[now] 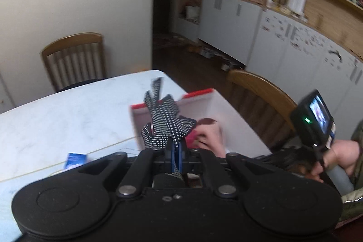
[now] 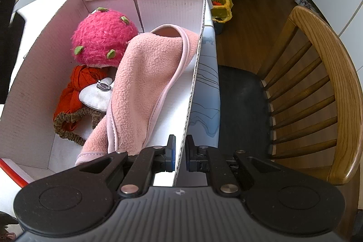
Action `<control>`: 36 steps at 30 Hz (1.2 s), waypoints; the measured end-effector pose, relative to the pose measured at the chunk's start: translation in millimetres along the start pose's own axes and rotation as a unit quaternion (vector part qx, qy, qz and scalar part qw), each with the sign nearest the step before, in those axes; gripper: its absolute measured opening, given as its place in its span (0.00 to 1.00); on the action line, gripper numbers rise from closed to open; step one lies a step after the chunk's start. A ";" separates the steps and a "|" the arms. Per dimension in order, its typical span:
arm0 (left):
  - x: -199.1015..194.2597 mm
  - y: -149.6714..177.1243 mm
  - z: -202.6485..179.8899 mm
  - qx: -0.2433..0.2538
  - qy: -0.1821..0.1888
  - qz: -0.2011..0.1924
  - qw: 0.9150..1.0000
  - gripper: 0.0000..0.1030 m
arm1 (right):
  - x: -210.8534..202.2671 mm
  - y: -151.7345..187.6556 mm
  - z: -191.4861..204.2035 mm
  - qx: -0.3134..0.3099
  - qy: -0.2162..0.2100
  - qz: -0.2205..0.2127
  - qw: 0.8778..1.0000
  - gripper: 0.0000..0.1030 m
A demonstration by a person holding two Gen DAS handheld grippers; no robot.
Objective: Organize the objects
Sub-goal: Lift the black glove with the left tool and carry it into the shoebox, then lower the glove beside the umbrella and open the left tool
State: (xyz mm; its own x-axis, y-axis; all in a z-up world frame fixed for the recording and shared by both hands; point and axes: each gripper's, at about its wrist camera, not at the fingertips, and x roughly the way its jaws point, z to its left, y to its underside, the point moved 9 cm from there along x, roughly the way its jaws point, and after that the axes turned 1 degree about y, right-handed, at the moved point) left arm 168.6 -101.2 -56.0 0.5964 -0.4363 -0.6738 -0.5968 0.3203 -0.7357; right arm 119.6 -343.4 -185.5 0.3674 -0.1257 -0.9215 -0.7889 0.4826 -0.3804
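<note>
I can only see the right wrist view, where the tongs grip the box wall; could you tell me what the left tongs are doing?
Observer: The left tongs are shut on a black glove with white dots, held up in the air in front of the box.
Operator: Thank you. Is anything left on the table outside the box?
Observer: Yes, a small blue packet lies on the white table, to the left of the box in the left wrist view.
Operator: Is the right tool visible from there?
Observer: Only its rear: a hand holds the handle, and the small screen on it is lit.
</note>
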 end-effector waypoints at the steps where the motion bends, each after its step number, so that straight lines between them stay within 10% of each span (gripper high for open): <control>1: 5.5 0.9 -7.0 0.007 0.004 0.005 1.000 0.01 | 0.0 0.0 0.0 0.000 -0.001 0.000 1.000 0.08; 36: 113.7 86.7 -39.0 0.006 0.052 0.171 0.984 0.07 | 2.0 -0.2 -0.8 0.002 -0.011 -0.002 1.000 0.08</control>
State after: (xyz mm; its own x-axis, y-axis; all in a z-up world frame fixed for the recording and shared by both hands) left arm 163.7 -155.9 -193.6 0.3028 -0.3842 -0.8722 -0.7471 0.4725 -0.4675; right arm 120.1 -344.5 -187.4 0.3807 -0.1089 -0.9183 -0.7854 0.4862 -0.3832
